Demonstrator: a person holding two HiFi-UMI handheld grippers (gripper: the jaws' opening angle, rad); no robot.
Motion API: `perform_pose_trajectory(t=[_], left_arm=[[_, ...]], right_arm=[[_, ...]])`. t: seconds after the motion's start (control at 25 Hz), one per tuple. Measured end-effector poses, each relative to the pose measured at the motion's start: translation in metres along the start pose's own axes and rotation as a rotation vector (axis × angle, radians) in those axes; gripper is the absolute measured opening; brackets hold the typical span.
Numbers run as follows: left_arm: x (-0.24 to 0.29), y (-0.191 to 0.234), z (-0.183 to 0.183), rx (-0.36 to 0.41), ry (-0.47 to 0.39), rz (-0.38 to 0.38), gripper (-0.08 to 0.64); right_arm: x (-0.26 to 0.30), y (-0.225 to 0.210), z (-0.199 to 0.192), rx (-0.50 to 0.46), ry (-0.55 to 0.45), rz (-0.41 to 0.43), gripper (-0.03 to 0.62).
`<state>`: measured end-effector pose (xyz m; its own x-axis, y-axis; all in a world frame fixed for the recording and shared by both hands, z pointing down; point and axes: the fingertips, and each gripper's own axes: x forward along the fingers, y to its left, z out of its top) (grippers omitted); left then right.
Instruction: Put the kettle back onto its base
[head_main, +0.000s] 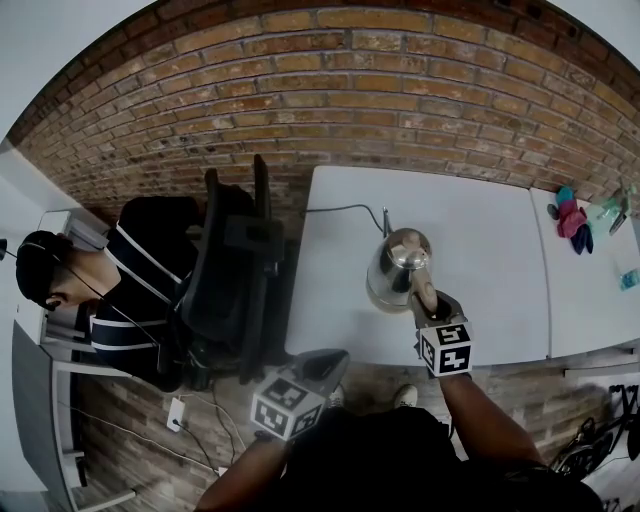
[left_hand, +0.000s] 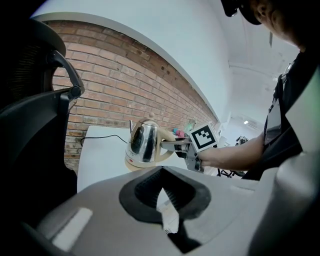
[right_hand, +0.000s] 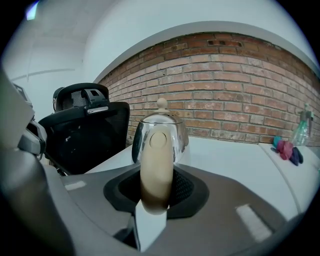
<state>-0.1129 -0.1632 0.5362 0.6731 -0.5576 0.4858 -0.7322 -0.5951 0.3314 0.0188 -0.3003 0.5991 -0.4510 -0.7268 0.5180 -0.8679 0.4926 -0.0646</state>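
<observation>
Mirror-polished steel kettle (head_main: 392, 268) with a matt beige plastic handle (right_hand: 156, 170). Under the kettle, a smooth matt white surface (head_main: 480, 250). Behind the kettle, a rough red brick wall (head_main: 350, 90).

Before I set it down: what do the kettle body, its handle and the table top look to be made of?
Kettle body: polished metal, likely stainless steel; it mirrors the room like chrome.
Handle, clamped in the right gripper: matte beige, probably plastic; it shows no reflections.
Table: smooth, flat white top, possibly laminate; the pictures don't settle it.
</observation>
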Motion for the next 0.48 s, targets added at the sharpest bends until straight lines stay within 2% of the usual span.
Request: perform_pose_trajectory(t=[0.28,0.48], left_arm=[[0.004,-0.005,0.003,0.010,-0.003,-0.013,0.002],[0.003,-0.006,0.000,0.008,0.000,-0.015,0.001]], right_arm=[[-0.006,0.002,-0.008,-0.033,-0.023,-0.028,0.118],[-0.008,0.006,-0.029,-0.060,-0.003,-0.041,0.120]])
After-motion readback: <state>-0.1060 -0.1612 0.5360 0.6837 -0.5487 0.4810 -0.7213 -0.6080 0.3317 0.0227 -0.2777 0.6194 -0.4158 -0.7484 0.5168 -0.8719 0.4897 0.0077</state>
